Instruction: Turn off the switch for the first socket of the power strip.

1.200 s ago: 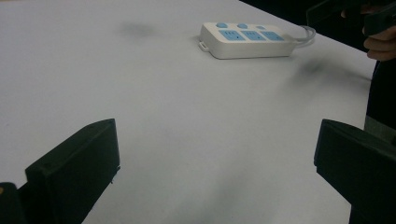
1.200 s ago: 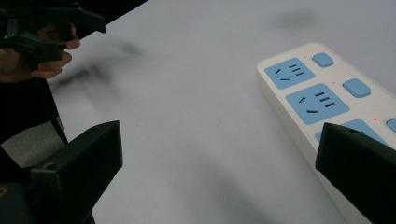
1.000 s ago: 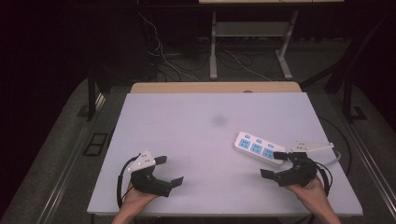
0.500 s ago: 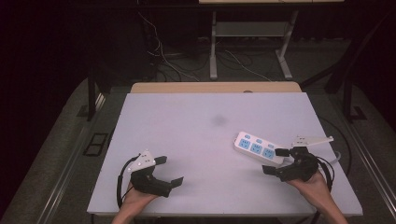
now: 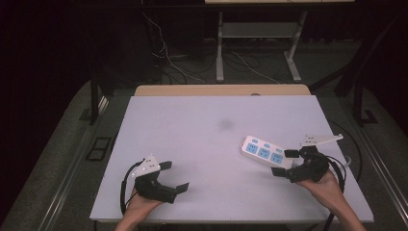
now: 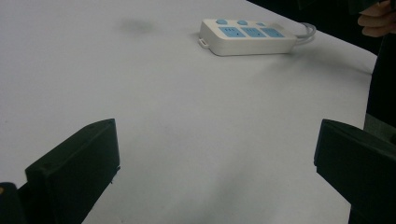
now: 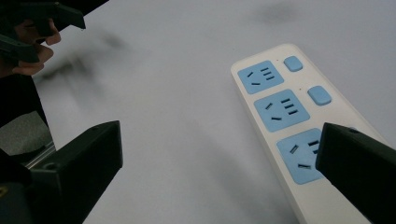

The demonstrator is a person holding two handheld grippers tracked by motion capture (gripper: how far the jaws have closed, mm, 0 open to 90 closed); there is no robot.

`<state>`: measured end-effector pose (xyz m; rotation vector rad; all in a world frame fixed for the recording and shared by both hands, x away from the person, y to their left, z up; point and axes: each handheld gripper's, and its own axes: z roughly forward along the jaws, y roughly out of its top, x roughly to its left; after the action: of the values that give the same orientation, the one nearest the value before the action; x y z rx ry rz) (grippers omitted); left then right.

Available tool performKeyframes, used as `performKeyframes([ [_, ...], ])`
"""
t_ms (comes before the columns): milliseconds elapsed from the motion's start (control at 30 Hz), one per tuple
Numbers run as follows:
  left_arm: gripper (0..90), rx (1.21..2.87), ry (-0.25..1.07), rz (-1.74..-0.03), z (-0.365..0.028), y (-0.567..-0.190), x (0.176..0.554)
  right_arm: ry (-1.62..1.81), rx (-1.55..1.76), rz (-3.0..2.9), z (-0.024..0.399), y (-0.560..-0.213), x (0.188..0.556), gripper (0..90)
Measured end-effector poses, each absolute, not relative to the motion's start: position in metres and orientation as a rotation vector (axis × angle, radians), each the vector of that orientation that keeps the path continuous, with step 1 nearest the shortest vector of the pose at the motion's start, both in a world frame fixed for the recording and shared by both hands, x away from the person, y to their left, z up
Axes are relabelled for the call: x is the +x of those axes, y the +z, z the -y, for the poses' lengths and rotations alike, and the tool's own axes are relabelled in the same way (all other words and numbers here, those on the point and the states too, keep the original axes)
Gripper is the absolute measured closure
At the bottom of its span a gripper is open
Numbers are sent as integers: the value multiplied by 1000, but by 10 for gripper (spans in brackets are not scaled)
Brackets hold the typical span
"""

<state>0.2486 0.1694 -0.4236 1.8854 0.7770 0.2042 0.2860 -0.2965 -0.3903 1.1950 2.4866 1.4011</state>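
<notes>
1. White plastic with three blue sockets and small blue switch buttons: a power strip [image 5: 263, 152] lies flat on the right half of the counter [image 5: 207, 144], set at a slant, its far end toward the middle and its near end toward the right front corner.
2. Compared with a second ago, the strip lies in the same spot and at the same slant; it has not shifted.
3. A white cable [image 6: 306, 31] leaves the strip's near end, seen in the left gripper view curling off behind it.
4. The right gripper [image 5: 283, 162] is at the strip's near end, jaws spread wide and holding nothing. In the right gripper view one jaw stands over the nearest socket and the other over bare counter beside the strip; whether a jaw touches the strip I cannot tell.
5. Since the earlier frames this gripper has changed a little: a second ago it sat lower and nearer the front edge, and now it is turned further toward the strip, with its grey plate [image 5: 320, 139] raised and pointing to the right.
6. The right hand [image 5: 322, 180] grips it from behind, forearm coming in from the bottom right.
7. The left gripper [image 5: 174, 175] rests near the front left of the counter, well apart from the strip, jaws wide and empty; it stays where it was a second ago.
8. A faint dark smudge [image 5: 225, 124] marks the counter near its middle, beyond the strip's far end.
9. Beyond the counter, a dim floor carries loose cables [image 5: 178, 62] and the legs of a metal stand [image 5: 255, 45].
</notes>
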Motion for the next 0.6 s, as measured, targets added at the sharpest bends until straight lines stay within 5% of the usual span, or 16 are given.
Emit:
performKeyframes([
  [600,0,1891,196,-776,-169,-425,249,1334,1172,-2522,299,-373,304,5],
])
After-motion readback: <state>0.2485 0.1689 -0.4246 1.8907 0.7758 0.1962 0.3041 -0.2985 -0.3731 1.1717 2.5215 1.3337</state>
